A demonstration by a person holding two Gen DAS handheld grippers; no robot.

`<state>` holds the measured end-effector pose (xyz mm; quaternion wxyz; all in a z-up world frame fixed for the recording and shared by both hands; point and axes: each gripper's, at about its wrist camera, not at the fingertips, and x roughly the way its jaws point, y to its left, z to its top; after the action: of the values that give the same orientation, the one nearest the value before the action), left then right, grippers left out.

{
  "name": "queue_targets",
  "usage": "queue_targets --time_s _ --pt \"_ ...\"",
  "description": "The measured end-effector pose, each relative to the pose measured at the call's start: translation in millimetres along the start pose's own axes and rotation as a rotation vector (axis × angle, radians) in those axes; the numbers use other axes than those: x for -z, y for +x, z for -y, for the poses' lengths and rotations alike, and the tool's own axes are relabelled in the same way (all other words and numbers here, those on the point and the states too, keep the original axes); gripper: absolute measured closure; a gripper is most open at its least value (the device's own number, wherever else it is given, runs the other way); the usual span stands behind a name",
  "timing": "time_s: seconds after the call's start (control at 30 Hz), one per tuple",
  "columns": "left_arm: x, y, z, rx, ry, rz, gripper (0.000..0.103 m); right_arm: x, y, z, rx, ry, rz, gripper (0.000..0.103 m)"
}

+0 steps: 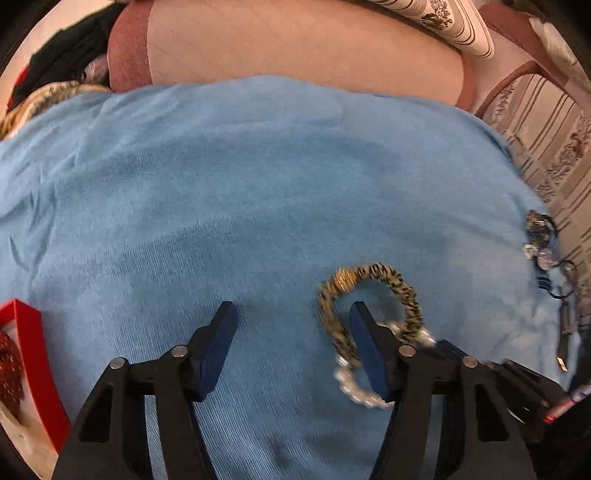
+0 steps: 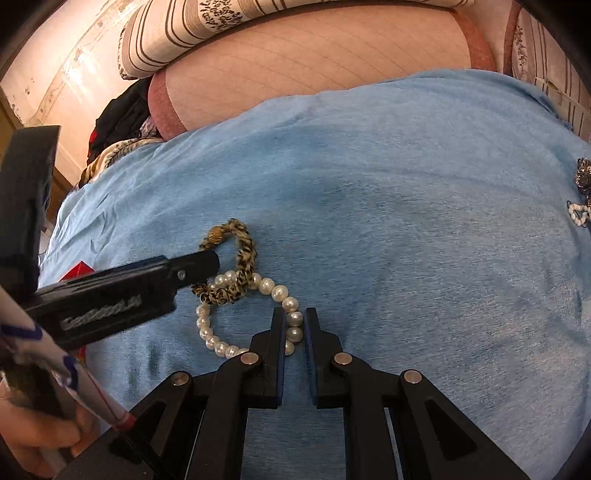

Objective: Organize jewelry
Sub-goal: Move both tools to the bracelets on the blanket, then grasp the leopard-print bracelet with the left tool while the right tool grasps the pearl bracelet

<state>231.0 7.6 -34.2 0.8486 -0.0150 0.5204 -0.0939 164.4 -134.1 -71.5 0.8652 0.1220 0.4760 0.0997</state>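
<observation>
A leopard-print bracelet (image 1: 373, 280) and a white pearl bracelet (image 1: 354, 387) lie overlapped on a blue cloth (image 1: 258, 184). My left gripper (image 1: 291, 314) is open; its right finger (image 1: 365, 343) sits inside the leopard loop. In the right wrist view the pearl bracelet (image 2: 221, 343) and leopard bracelet (image 2: 240, 266) lie left of centre. My right gripper (image 2: 294, 319) is shut on the pearl bracelet, with pearls pinched between its tips. The left gripper's finger (image 2: 147, 284) reaches in from the left.
A red box (image 1: 29, 354) sits at the left edge of the cloth. More jewelry (image 1: 543, 243) is piled at the cloth's right edge, also in the right wrist view (image 2: 581, 199). Pink cushions (image 1: 295, 48) and striped pillows (image 2: 221, 26) lie behind.
</observation>
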Motion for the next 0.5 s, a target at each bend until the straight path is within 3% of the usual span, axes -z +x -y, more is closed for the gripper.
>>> queue_targets --time_s 0.1,0.2,0.37,0.5 --pt "4.2 0.6 3.5 -0.093 0.031 0.018 0.066 1.2 -5.2 5.8 0.013 0.006 -0.002 0.093" --pt "12.5 -4.6 2.5 -0.138 0.055 0.031 0.077 2.7 -13.4 16.0 0.051 0.01 0.005 0.093" --pt "44.4 -23.0 -1.9 -0.135 0.055 0.031 0.087 7.3 -24.4 36.0 0.075 0.039 0.007 0.093" --pt "79.7 -42.1 -2.6 -0.122 0.06 0.037 0.088 12.2 -34.2 43.5 0.087 0.054 0.011 0.093"
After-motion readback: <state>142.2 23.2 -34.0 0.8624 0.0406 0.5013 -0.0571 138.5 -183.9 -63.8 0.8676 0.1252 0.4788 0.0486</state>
